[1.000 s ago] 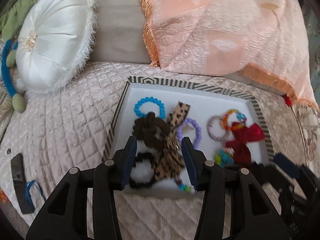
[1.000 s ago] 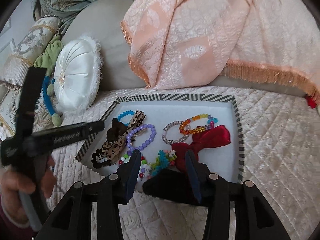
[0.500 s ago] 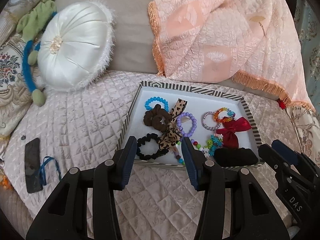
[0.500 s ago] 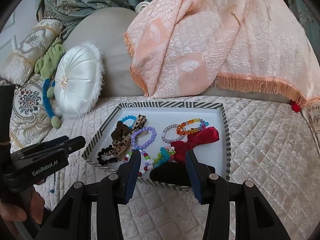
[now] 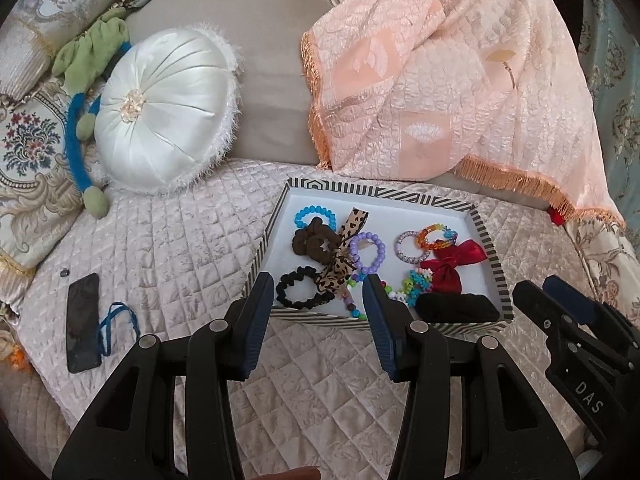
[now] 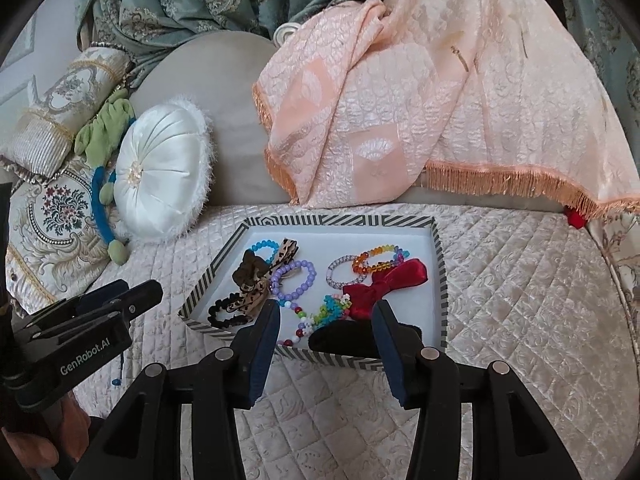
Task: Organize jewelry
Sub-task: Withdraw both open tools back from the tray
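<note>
Both your claws, left [image 5: 318,300] and right [image 6: 326,330], are spread wide with nothing in them, hovering at 6 o'clock of the tray [image 5: 376,193]; black scrunchie [image 5: 458,307] sits nearest.

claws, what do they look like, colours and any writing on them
Both are matte black plastic with two angular arms each, silver round bolts at the joints and dark blue ribbed pads lining the fingers. The left claw has white "GenRobot.AI" lettering on its side, seen from the right camera. The right claw shows white "DAS" on its body, seen from the left camera. No cables or sleeves show.
</note>
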{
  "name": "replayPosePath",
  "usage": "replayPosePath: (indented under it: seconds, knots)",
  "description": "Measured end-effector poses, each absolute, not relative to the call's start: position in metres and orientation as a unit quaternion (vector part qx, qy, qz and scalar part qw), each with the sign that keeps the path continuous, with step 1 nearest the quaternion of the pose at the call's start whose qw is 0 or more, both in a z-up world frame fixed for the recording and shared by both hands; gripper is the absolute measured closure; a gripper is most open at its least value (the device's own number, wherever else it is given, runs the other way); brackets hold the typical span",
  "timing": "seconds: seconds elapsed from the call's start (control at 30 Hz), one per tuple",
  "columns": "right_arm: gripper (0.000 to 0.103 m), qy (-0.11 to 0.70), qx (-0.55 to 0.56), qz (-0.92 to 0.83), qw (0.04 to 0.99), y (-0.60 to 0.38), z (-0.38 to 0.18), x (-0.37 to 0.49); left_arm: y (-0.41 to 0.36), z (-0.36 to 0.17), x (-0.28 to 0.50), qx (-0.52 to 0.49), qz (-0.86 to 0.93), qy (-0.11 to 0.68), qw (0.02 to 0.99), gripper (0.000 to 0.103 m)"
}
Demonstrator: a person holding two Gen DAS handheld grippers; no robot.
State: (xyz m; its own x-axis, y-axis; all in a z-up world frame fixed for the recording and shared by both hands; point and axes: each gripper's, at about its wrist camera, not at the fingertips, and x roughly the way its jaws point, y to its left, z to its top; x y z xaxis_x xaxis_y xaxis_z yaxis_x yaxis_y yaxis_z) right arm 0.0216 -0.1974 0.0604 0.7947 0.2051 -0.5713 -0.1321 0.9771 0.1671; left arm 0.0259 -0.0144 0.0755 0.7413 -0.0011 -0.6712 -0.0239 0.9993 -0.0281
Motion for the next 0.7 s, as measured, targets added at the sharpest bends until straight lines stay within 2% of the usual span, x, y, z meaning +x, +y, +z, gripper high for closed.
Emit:
replayPosePath:
  seconds: [0.47, 0.7]
  knots:
    - [0.055, 0.297, 0.042, 0.072, 0.951, -0.195, 0.071, 0.014, -0.021, 0.089, 0.017, -0.01, 0.011, 0.346, 0.938, 0.057]
    - [0.05, 0.292, 0.038, 0.071, 0.953, -0.194, 0.073, 0.012, -0.021, 0.09, 0.016, -0.01, 0.013, 0.346, 0.938, 0.057]
